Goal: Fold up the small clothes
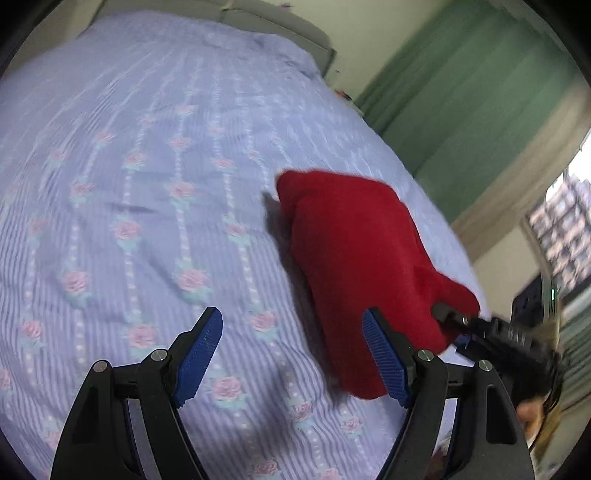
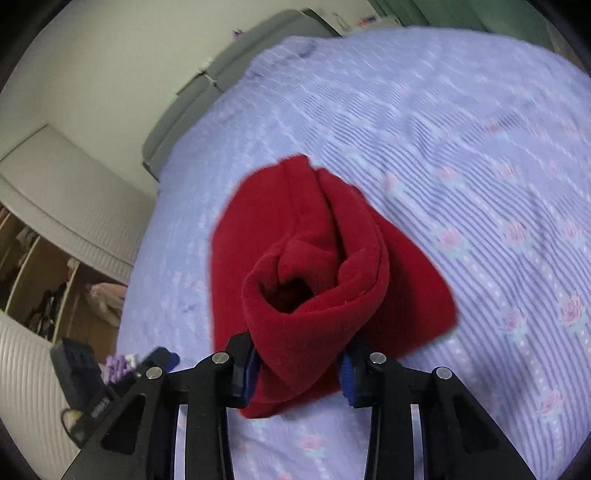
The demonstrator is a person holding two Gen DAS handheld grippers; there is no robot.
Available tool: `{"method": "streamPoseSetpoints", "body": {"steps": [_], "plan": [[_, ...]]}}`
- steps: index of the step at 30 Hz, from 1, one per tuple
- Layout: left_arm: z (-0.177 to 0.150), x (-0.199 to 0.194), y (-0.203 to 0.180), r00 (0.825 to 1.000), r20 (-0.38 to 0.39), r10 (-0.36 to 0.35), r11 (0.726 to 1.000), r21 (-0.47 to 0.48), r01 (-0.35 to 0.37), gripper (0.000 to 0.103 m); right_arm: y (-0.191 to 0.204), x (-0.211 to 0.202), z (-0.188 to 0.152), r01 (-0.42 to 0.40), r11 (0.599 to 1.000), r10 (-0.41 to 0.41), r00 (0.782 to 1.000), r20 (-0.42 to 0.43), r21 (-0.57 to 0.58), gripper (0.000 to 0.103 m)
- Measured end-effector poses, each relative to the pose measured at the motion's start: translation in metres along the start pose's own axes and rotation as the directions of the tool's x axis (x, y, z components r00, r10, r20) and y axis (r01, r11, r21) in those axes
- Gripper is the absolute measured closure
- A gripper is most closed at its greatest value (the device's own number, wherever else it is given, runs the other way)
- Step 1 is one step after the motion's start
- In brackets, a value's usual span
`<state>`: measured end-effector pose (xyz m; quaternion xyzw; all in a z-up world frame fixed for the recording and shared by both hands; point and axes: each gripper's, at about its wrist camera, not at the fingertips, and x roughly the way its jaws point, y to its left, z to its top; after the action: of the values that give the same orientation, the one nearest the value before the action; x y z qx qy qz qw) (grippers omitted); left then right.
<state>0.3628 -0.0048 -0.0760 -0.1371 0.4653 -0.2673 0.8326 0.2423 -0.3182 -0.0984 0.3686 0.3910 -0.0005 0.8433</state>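
Shown from the left wrist, the left gripper (image 1: 291,354) hangs above a lavender bedspread (image 1: 129,221) printed with pink roses; its blue-padded jaws are spread wide, with nothing between them. Beside its right finger lies the red fleece garment (image 1: 354,266), bunched into a long mound on the bedspread near the bed's right side. At the mound's near end, the tip of the right gripper (image 1: 448,317) meets the cloth. Beyond the bed stand a grey headboard (image 1: 280,29) and a green curtain (image 1: 461,92), with a window (image 1: 565,229) at the far right.

Seen from the right wrist, the right gripper (image 2: 299,373) is clamped on the red fleece garment (image 2: 317,280): a thick roll of cloth fills the gap between the blue pads (image 2: 347,380), and a tube-like opening of the fabric faces the camera. The rest of the garment trails away over the lavender bedspread (image 2: 461,147). The left gripper (image 2: 159,360) shows at lower left, apart from the cloth. An open wardrobe (image 2: 55,288) stands at the left edge. Both views are motion-blurred.
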Motion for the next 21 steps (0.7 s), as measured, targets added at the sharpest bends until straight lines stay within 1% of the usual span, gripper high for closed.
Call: {"method": "streamPoseSetpoints", "body": {"steps": [1,3,4,6,8,11,12,13,14,15,16,18,20,21], "plan": [[-0.008,0.002,-0.013,1.0,0.002,0.017,0.998,0.056,-0.017,0.026,-0.006,0.003,0.0,0.003,1.0,-0.003,1.0,-0.012,0.019,0.068],[-0.031,0.004,-0.041,1.0,0.017,0.023,0.987,0.158,-0.025,0.026,-0.017,0.006,0.002,-0.027,0.998,0.028,0.999,-0.025,0.058,0.068],[-0.045,0.004,-0.054,0.999,0.033,0.022,0.983,0.183,-0.028,0.026,-0.017,0.006,0.003,-0.037,0.998,0.038,0.999,-0.028,0.057,0.068],[-0.064,0.007,-0.072,0.998,0.053,0.025,0.979,0.202,-0.036,0.026,-0.014,0.007,0.005,-0.036,0.999,0.037,0.999,-0.035,0.035,0.068],[-0.079,0.015,-0.089,0.997,0.065,0.045,0.971,0.232,-0.059,0.025,-0.009,0.005,0.005,-0.04,0.999,0.041,0.998,-0.043,0.012,0.068],[-0.081,0.03,-0.099,0.997,0.052,0.062,0.967,0.243,-0.072,0.026,-0.006,0.002,0.008,-0.051,0.999,0.051,0.997,-0.053,0.005,0.068],[-0.081,0.037,-0.1,0.995,0.053,0.084,0.962,0.255,-0.095,0.025,-0.005,0.0,0.008,-0.053,0.999,0.053,0.997,-0.053,-0.002,0.068],[-0.078,0.044,-0.099,0.99,0.059,0.126,0.958,0.252,-0.137,0.026,-0.006,0.0,0.008,-0.054,0.999,0.054,0.997,-0.054,-0.004,0.068],[-0.075,0.048,-0.095,0.988,0.057,0.146,0.958,0.239,-0.156,0.028,-0.007,0.0,0.008,-0.056,0.998,0.056,0.997,-0.055,-0.001,0.068],[-0.071,0.053,-0.089,0.987,0.047,0.154,0.965,0.206,-0.161,0.037,-0.01,-0.001,0.007,-0.061,0.998,0.061,0.997,-0.056,0.002,0.068],[-0.066,0.055,-0.08,0.991,0.024,0.135,0.978,0.159,-0.137,0.038,-0.012,0.001,0.011,-0.067,0.998,0.067,0.996,-0.058,0.009,0.068],[-0.063,0.053,-0.074,0.997,0.0,0.08,0.99,0.114,-0.08,0.043,-0.016,0.001,0.011,-0.075,0.997,0.076,0.995,-0.062,0.023,0.068],[-0.062,0.055,-0.081,0.992,0.021,0.122,0.978,0.169,-0.124,0.043,-0.018,0.001,0.011,-0.085,0.996,0.086,0.995,-0.059,0.025,0.066],[-0.064,0.058,-0.089,0.988,0.038,0.152,0.963,0.219,-0.157,0.044,-0.016,0.001,0.012,-0.08,0.997,0.081,0.995,-0.059,0.018,0.066]]}}
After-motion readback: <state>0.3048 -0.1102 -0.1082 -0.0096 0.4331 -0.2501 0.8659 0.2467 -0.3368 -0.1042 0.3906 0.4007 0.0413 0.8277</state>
